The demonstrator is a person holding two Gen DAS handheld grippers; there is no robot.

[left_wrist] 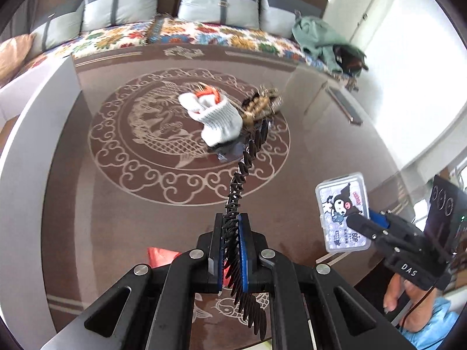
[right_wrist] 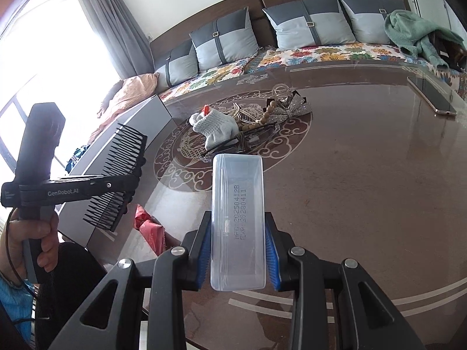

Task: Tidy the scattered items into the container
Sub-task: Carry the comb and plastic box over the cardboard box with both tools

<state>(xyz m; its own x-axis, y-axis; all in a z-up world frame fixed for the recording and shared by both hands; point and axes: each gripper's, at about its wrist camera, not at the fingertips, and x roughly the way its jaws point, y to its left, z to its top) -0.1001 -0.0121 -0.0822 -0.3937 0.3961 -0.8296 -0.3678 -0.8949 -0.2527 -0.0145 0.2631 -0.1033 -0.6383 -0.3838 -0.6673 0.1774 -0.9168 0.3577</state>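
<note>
The left gripper (left_wrist: 230, 233) is clamped nearly shut on a black comb (left_wrist: 245, 175), its blue pads pinching the spine with teeth sticking out above and below the jaws. In the right wrist view that same gripper (right_wrist: 128, 183) holds the comb (right_wrist: 116, 175) in the air off the table's left edge, well apart from everything else.

The right gripper (right_wrist: 238, 250) stands about half open, pressed on the 2 long sides of a clear plastic box (right_wrist: 238, 221), which juts forward over the brown table (right_wrist: 364, 204). From the left wrist view the box (left_wrist: 344, 213) shows a cartoon label on its broad face.

The container appears to be the clear tray (right_wrist: 242, 143) at the table's middle, already heaped with a white glove (right_wrist: 216, 128), a string of wooden beads (right_wrist: 262, 116), a sparkly bow (right_wrist: 289, 108) and what may be glasses. I cannot make out its rim well.

To do this step well, I would bring 1 item at a time. Carry the comb over the pile, tilt it so it lies flat along the tray's length, then open low, so the teeth do not snag the beads or glove. The box should go beside the heap, not on top, or it may slide off.

A phone (right_wrist: 432, 96) lies near the far right edge, clear of the path.
</note>
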